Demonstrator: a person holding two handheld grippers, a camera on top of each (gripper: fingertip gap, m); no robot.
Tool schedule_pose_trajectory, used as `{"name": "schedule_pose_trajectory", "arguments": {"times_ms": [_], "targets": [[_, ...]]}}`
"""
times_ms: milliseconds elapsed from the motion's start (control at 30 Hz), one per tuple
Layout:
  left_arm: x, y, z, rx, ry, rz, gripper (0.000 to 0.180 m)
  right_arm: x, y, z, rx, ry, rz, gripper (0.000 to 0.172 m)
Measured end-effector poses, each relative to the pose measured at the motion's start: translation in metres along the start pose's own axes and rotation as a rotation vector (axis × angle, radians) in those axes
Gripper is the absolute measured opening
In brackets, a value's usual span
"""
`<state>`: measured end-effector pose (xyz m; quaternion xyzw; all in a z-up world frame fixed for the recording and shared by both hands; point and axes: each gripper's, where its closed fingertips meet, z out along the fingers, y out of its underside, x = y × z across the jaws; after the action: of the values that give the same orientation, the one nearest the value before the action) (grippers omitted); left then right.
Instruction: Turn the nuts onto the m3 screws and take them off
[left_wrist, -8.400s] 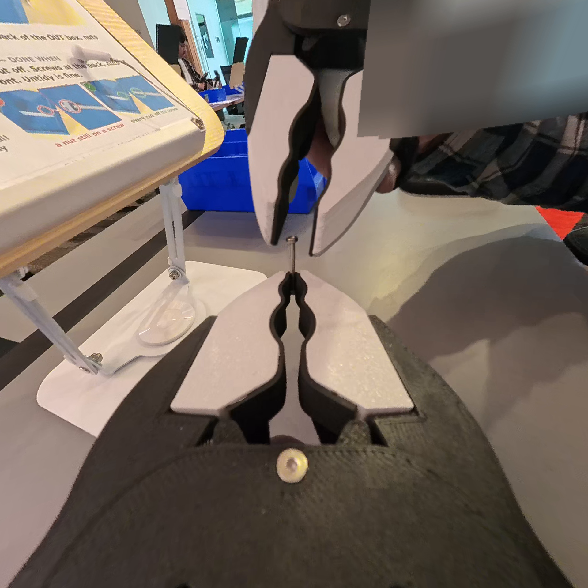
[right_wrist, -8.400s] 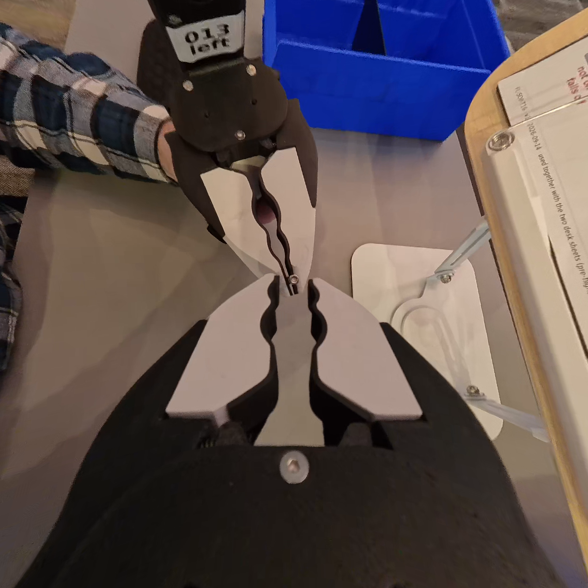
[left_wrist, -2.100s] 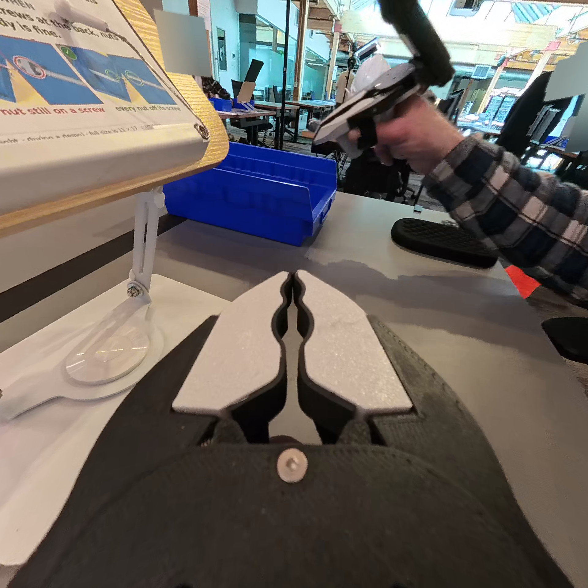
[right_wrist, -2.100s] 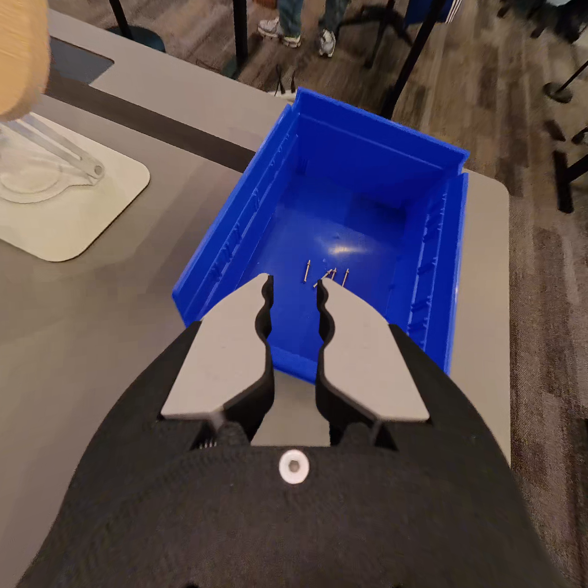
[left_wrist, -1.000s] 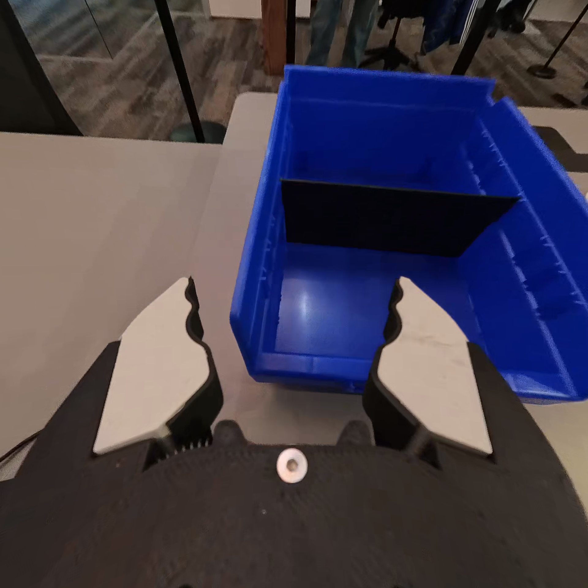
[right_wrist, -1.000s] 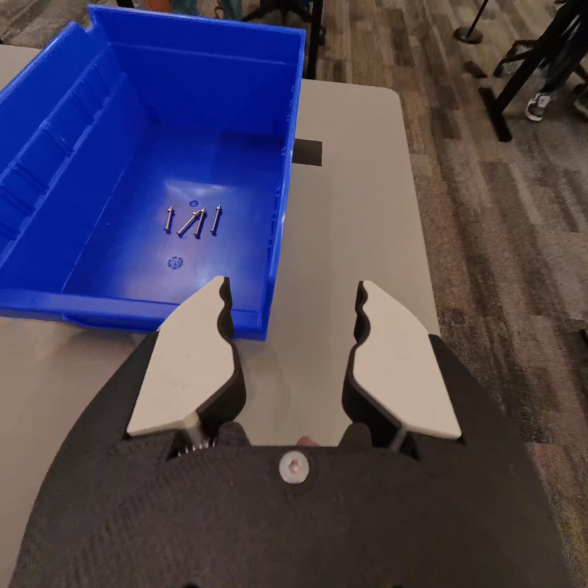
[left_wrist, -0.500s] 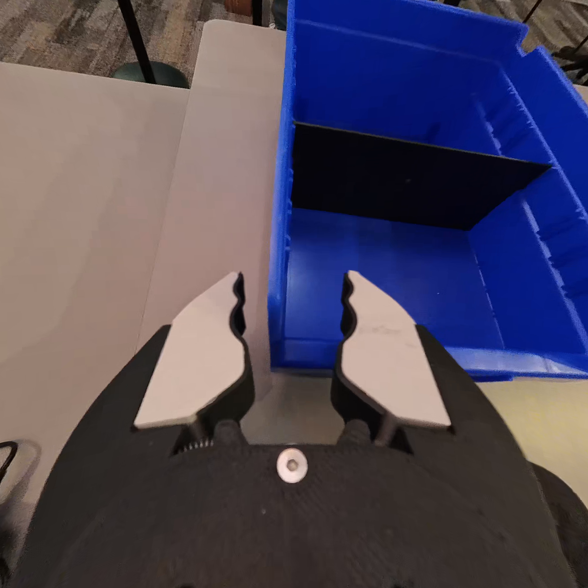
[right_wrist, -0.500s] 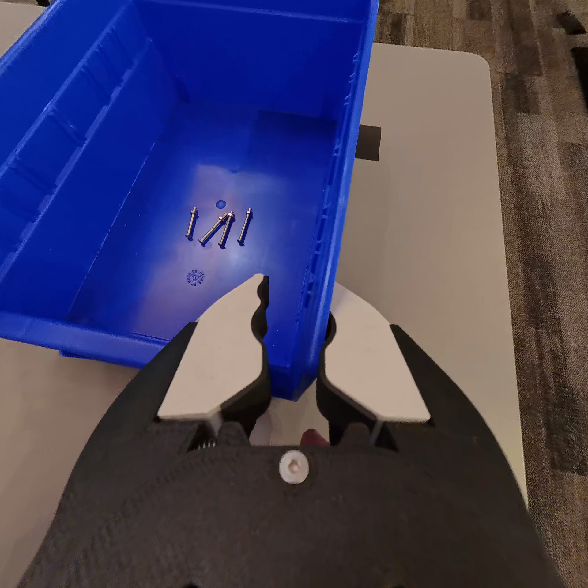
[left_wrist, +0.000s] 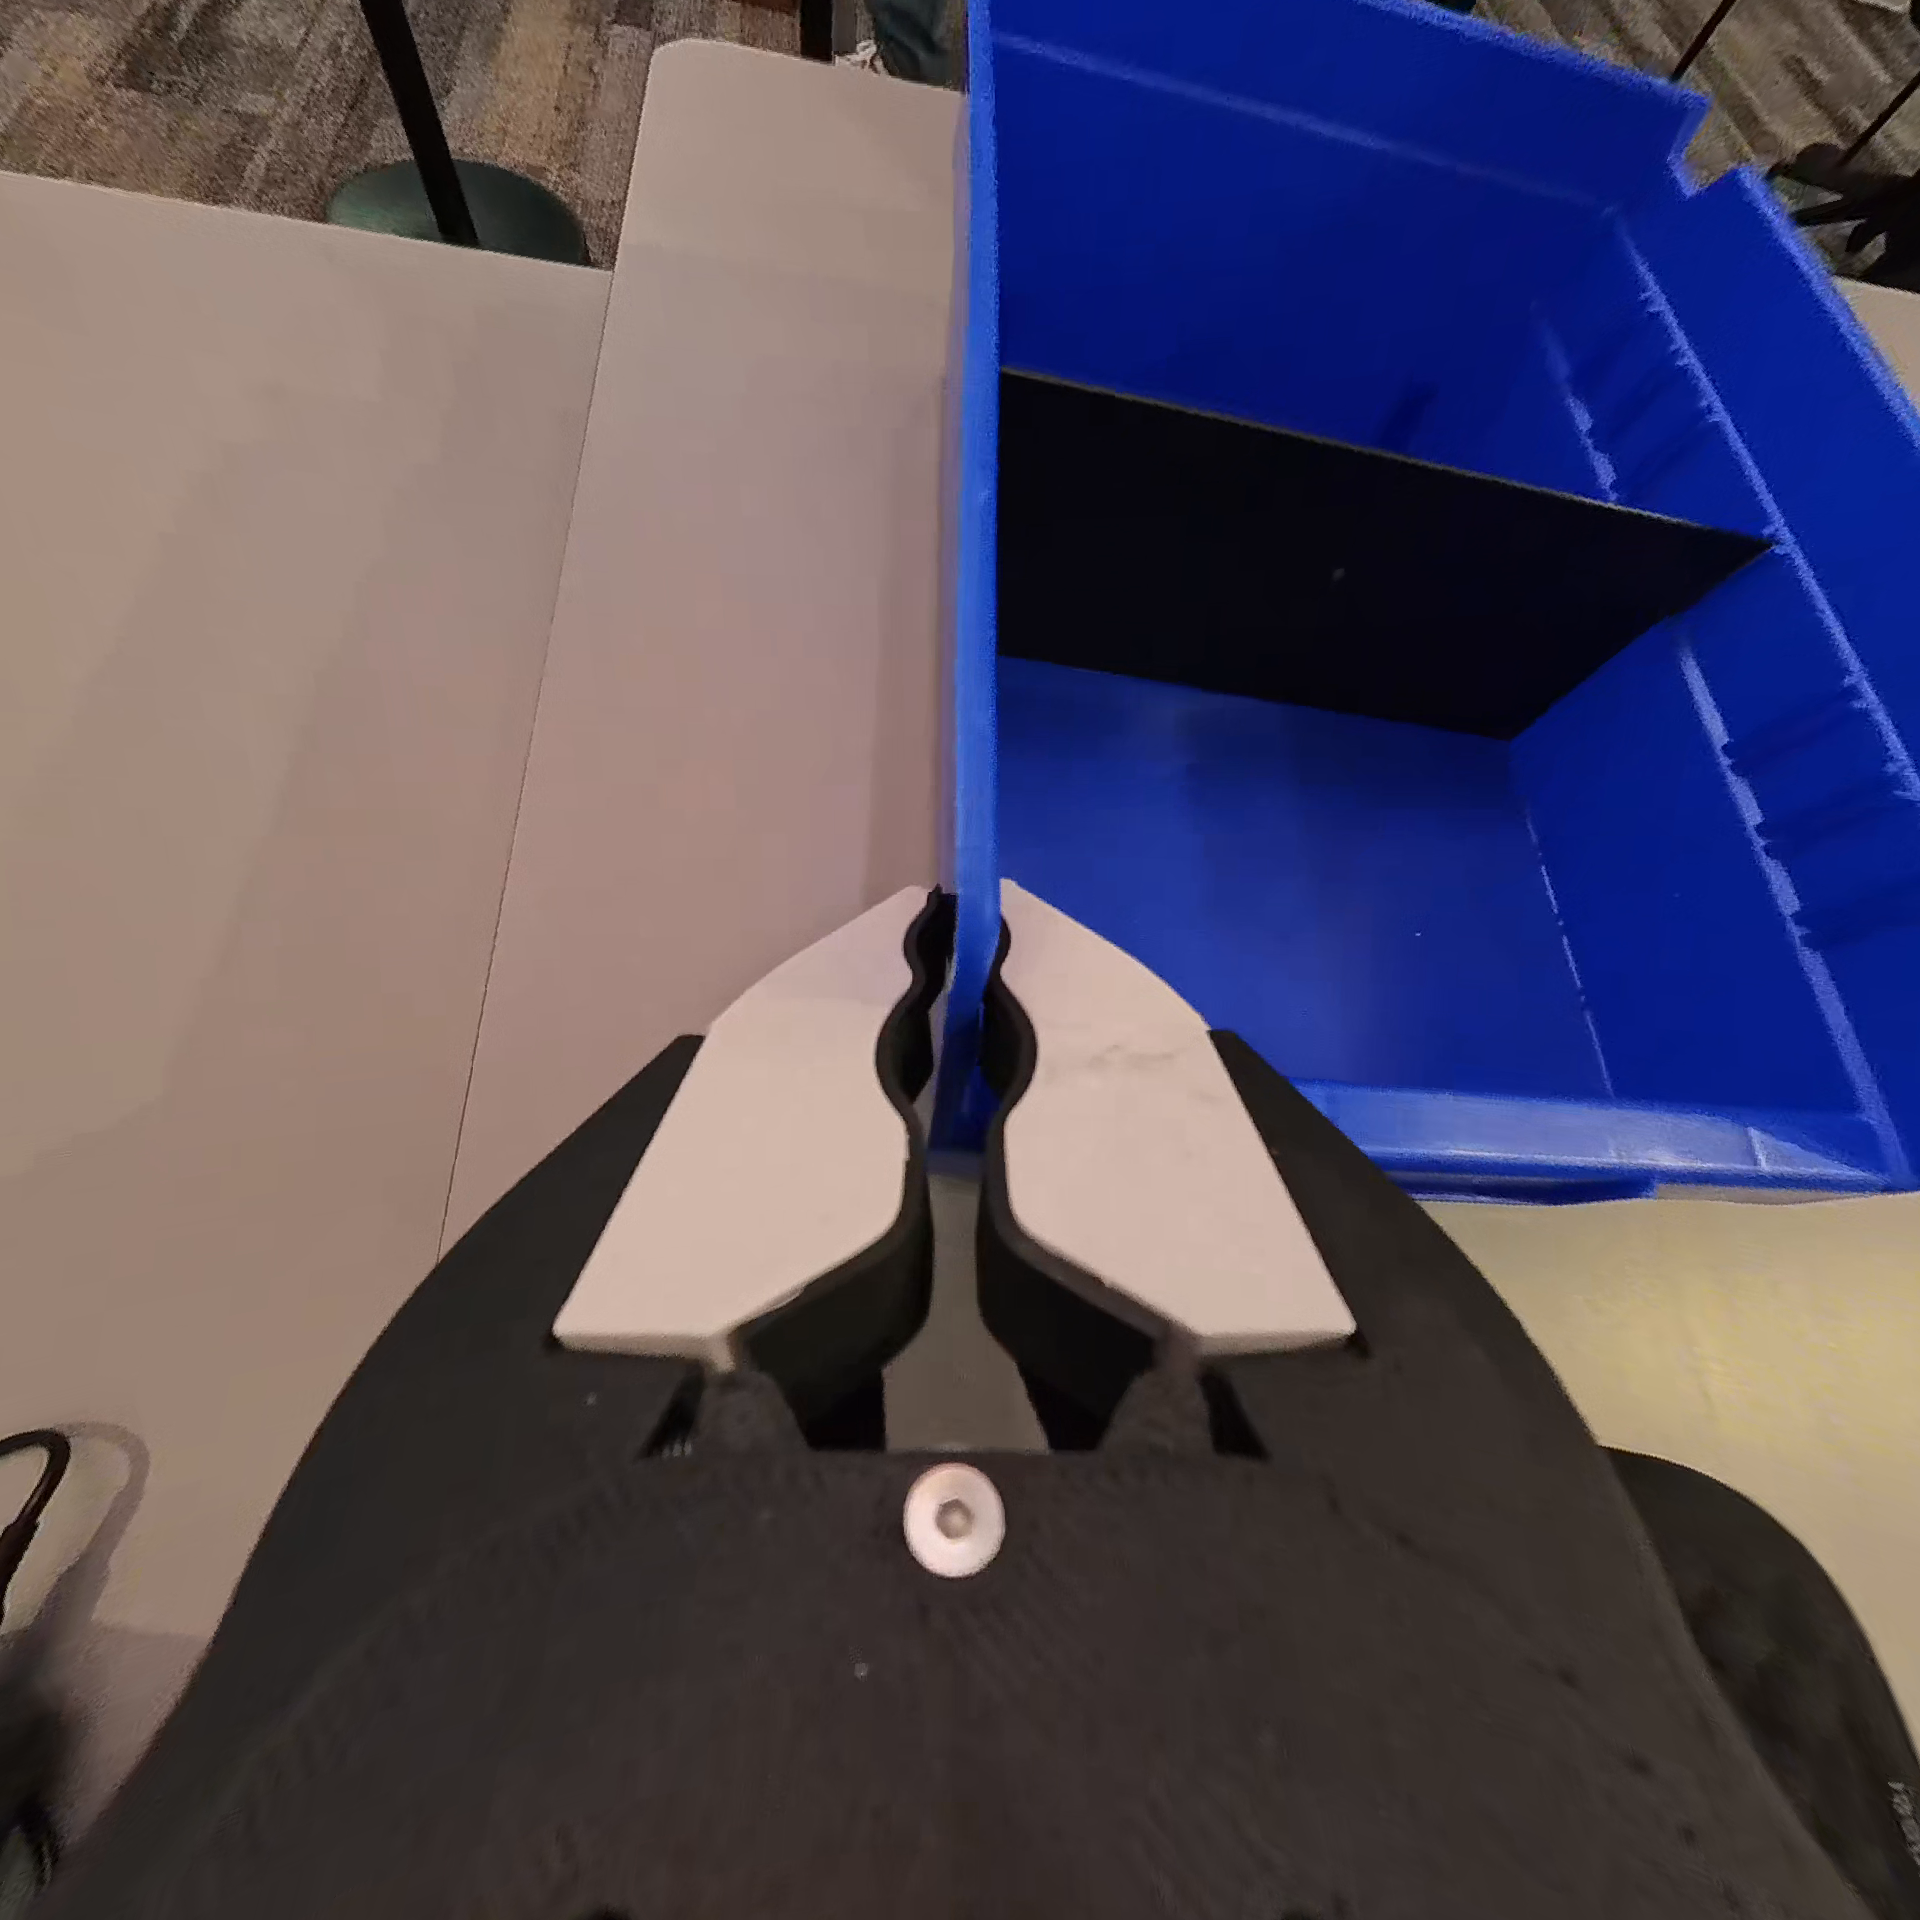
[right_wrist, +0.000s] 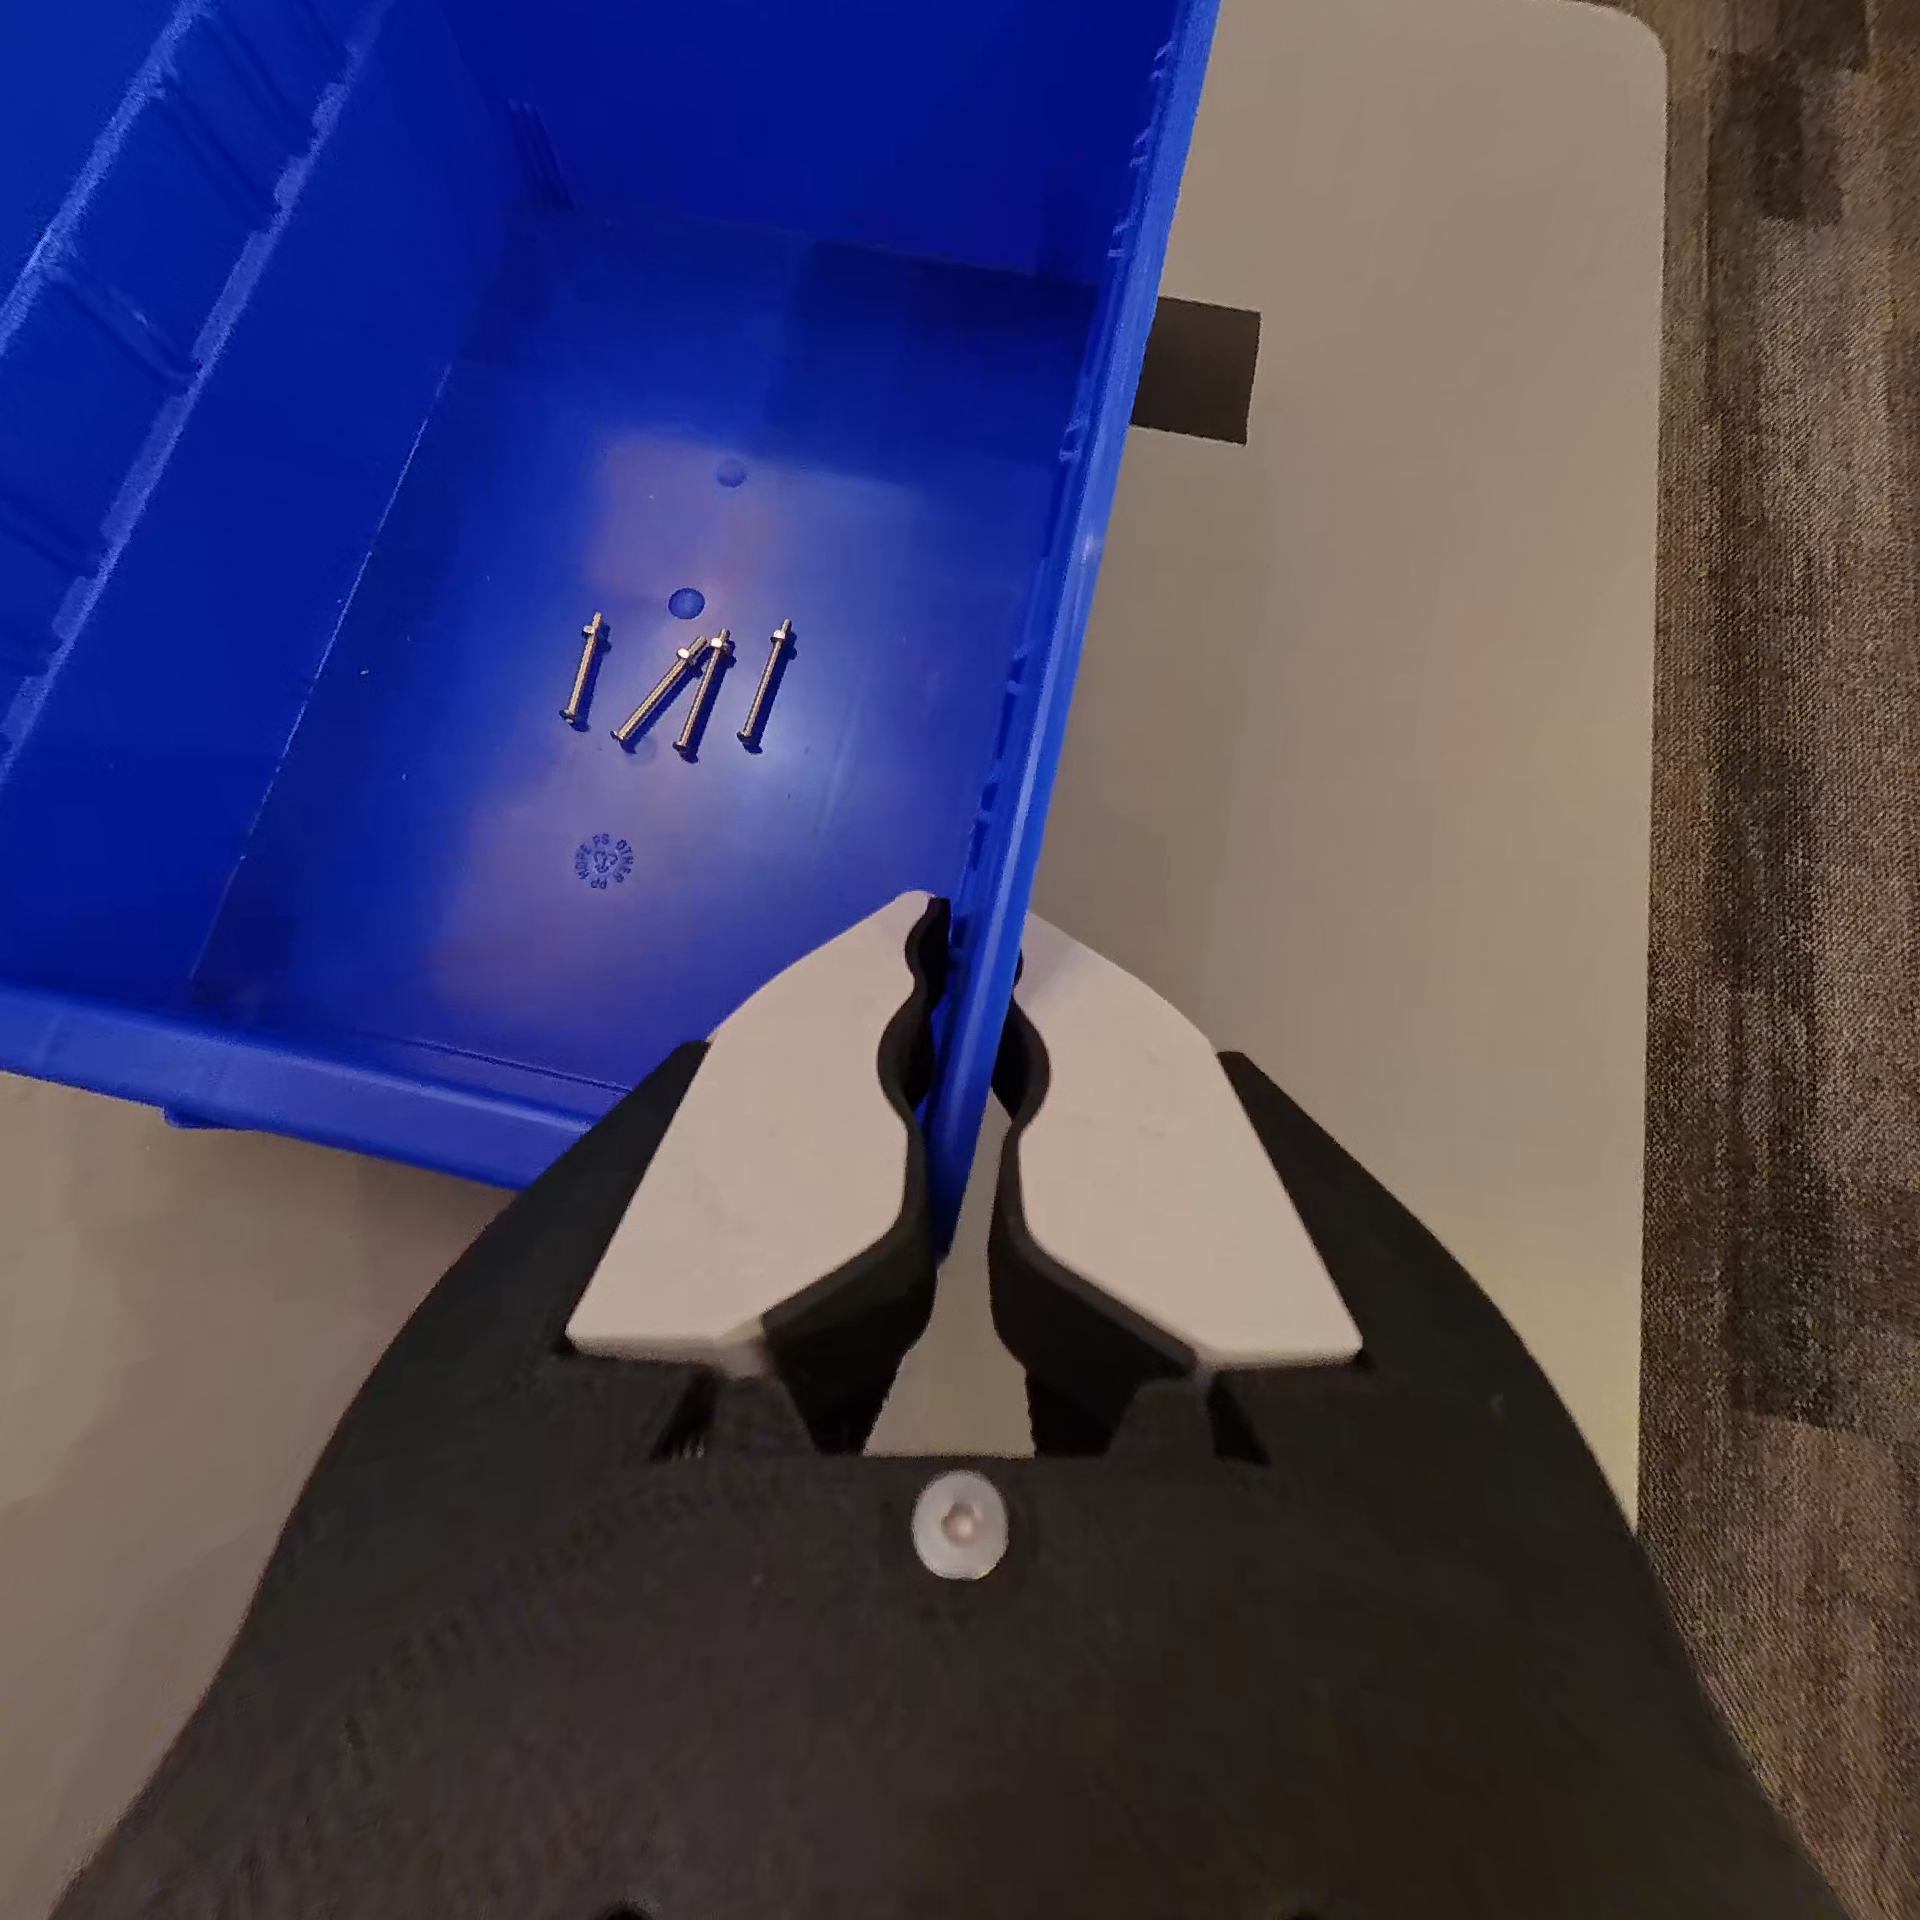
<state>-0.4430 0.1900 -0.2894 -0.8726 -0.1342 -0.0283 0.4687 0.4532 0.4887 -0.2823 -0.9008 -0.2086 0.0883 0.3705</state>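
Note:
In the left wrist view my left gripper (left_wrist: 971, 925) is shut on the left side wall (left_wrist: 975, 623) of a blue bin, near its front corner. One pad is outside the wall and one inside. This bin has a black divider (left_wrist: 1351, 582) across it, and its near compartment shows nothing inside. In the right wrist view my right gripper (right_wrist: 977, 935) is shut on the right side wall (right_wrist: 1091, 520) of another blue bin, also near the front corner. Several long metal screws (right_wrist: 681, 691) lie on that bin's floor.
Both bins stand on a grey table (left_wrist: 312, 623), which also shows in the right wrist view (right_wrist: 1351, 727). A dark strip (right_wrist: 1200, 374) crosses the table behind the right bin. The table edge and carpet floor (right_wrist: 1787, 831) lie to the right. A black pad (left_wrist: 1766, 1662) lies beside the left gripper. Left tips to right tips: about 95 cm.
Both grippers were open a second ago. Each moved forward astride a bin's side wall and closed on it.

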Motion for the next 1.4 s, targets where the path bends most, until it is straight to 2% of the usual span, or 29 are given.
{"name": "schedule_pose_trajectory", "arguments": {"times_ms": [500, 700, 1400], "targets": [[0.002, -0.01, -0.031, 0.016, -0.014, 0.026, 0.004, -0.019, 0.023, -0.021, -0.094, -0.053, -0.023, 0.007], [0.002, -0.018, -0.05, 0.091, -0.015, 0.008, 0.006, -0.027, 0.037, -0.036, -0.117, -0.071, -0.042, 0.008], [0.015, -0.034, -0.088, 0.195, -0.035, 0.017, 0.008, -0.086, 0.074, -0.093, -0.187, -0.157, -0.163, 0.007]]}}
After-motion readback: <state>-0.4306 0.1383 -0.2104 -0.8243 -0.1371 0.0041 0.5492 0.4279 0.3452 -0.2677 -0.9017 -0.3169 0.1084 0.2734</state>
